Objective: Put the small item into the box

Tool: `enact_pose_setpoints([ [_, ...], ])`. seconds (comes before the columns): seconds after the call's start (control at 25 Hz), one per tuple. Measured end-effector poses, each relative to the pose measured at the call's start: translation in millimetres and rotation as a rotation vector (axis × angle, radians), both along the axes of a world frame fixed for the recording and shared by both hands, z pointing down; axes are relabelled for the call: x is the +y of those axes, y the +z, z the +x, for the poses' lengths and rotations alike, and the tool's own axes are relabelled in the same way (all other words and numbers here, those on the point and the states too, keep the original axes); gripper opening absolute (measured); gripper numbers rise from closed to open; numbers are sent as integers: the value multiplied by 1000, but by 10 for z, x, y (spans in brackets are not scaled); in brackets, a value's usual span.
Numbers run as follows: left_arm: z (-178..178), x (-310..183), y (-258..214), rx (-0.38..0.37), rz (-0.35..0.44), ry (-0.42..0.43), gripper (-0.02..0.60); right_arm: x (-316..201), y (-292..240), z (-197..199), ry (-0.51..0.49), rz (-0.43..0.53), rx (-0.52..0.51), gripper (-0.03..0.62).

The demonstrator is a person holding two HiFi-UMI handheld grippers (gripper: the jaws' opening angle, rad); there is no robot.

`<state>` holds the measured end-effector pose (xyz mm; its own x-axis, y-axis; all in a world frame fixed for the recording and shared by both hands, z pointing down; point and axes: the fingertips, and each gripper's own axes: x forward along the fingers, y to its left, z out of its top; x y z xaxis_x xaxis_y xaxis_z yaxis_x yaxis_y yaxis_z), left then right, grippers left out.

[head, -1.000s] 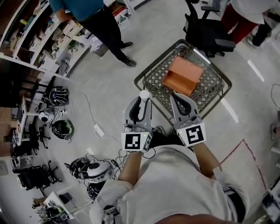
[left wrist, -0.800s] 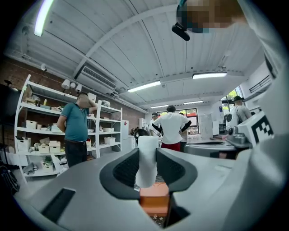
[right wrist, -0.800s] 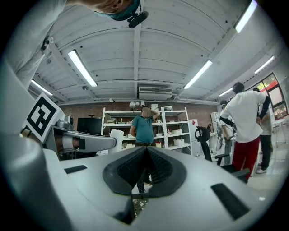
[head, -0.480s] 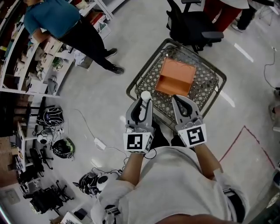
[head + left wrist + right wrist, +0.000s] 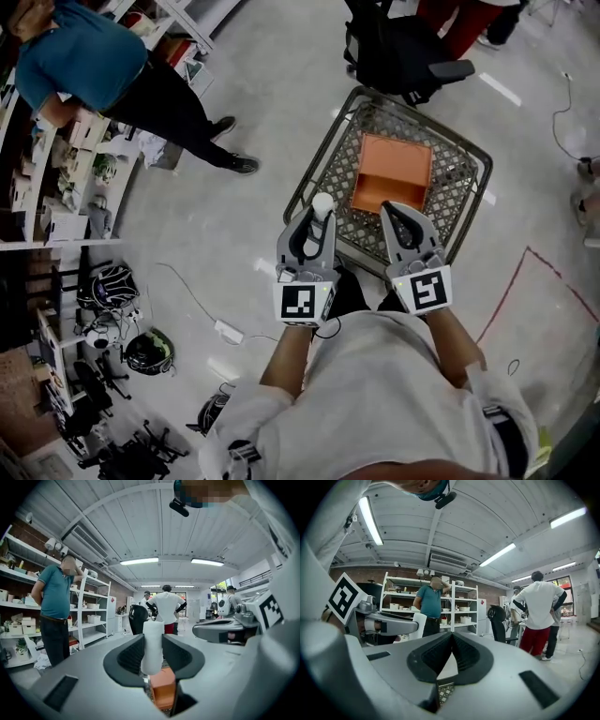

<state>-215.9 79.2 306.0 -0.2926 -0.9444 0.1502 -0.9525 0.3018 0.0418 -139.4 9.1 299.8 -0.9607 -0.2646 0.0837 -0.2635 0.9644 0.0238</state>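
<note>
Risk: early release, small white cylinder (image 5: 152, 646) landing on cart (image 5: 457, 178) mesh or floor instead of orange box (image 5: 394, 169). Clamped upright in left gripper (image 5: 317, 214), top protruding, over cart's near rim, short of box. Right gripper (image 5: 394, 212) pinched together, nothing between.

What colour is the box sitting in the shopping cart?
Orange; the box shows best in the head view.
</note>
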Motion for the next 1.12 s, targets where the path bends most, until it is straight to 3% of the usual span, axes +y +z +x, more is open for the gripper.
enact_pose_setpoints([
  [0.24,-592,-40,117,38,3,109,121,17,106,-340,123,-16,47,3],
  [0.36,-675,-167,165,40,-1,195,121,-23,144,-371,201,-14,55,3],
  [0.52,-583,-395,276,72,-21,306,121,-75,236,-259,299,-4,87,3],
  [0.72,-300,-674,443,80,-67,438,121,-203,352,164,423,-26,126,3],
  [0.92,93,-913,517,36,-102,513,121,-374,483,544,454,-58,145,3],
  [1.12,175,-1011,703,5,-192,554,121,-510,679,655,473,-78,141,3],
])
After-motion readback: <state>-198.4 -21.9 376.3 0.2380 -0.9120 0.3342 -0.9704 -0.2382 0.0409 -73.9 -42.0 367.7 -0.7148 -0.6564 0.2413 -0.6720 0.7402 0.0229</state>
